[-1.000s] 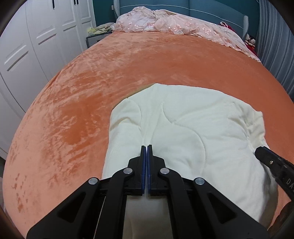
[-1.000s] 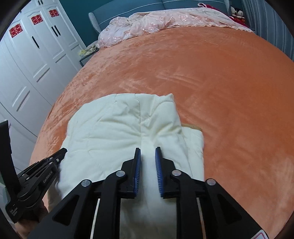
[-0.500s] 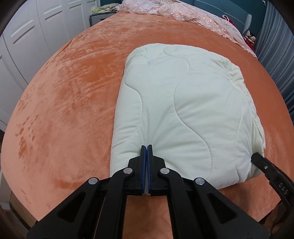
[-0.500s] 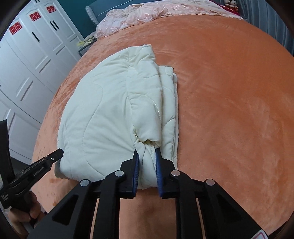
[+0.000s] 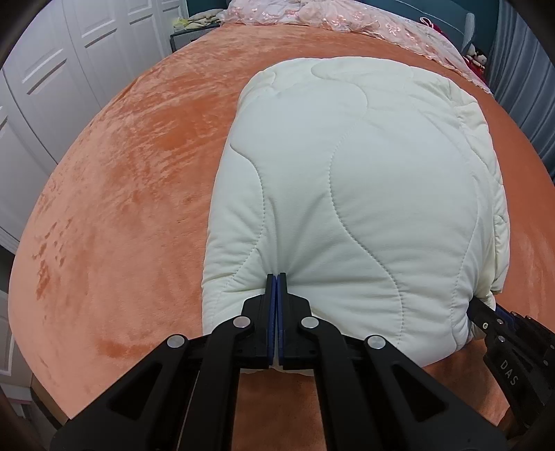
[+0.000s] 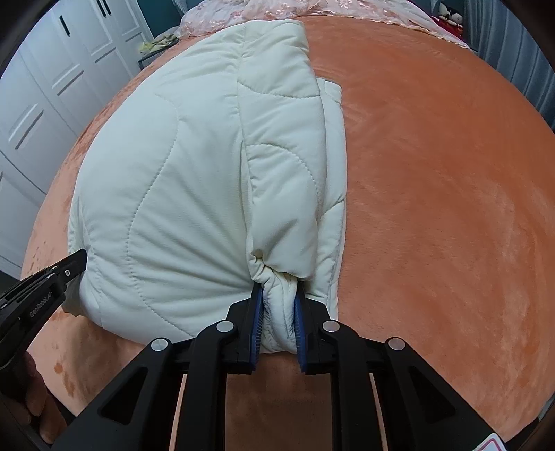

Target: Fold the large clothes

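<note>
So, at about 9 o'clock of the near hem the left gripper (image 5: 276, 277) is seen with its jaws pressed together, a thin bit of the cream quilted coat (image 5: 347, 208) apparently pinched between them, though how much fabric is caught can't be told. The coat itself is laid in a folded bundle on the orange bedspread (image 5: 121, 173), near the bed's front edge. Over at 3 o'clock of that hem, the right gripper (image 6: 277, 305) is clamped on a thick bunched wad of the coat, blue pads dug into it. To get this step done well, both corners probably should be kept level and moved at the same pace, so the fold is laid square; the thinner left pinch looks like the one likelier to be lost, so tugging is best avoided. Counted up: one coat, two grippers, one bedspread, one pink embroidered quilt (image 5: 347, 17) heaped at 12 o'clock, and one white wardrobe (image 5: 69, 69) with several doors at 10 o'clock.
</note>
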